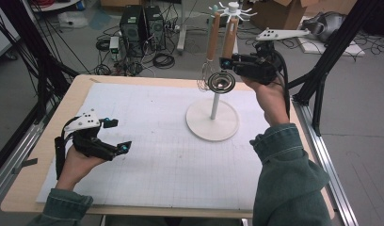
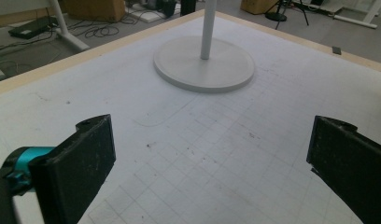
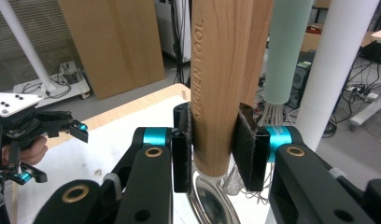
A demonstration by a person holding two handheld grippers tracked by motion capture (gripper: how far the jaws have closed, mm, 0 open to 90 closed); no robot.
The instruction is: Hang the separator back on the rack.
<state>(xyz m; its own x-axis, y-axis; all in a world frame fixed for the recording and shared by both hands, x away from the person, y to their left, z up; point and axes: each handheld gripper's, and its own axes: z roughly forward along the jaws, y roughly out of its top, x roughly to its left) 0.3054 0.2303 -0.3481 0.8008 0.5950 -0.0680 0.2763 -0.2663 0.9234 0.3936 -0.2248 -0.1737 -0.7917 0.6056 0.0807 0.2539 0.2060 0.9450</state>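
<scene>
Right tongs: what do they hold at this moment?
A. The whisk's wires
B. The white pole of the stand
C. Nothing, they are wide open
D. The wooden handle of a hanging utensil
D: in the right gripper view the right tongs have both pads pressed on the wooden handle, which hangs beside the stand's white pole.

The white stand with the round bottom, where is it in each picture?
High view: the white stand sits right of the middle, on the gridded mat.
Left gripper view: its round base lies at the top middle, past the open jaws.
Right gripper view: its pole rises at the right edge.
Shared landmark: the gridded mat.
</scene>
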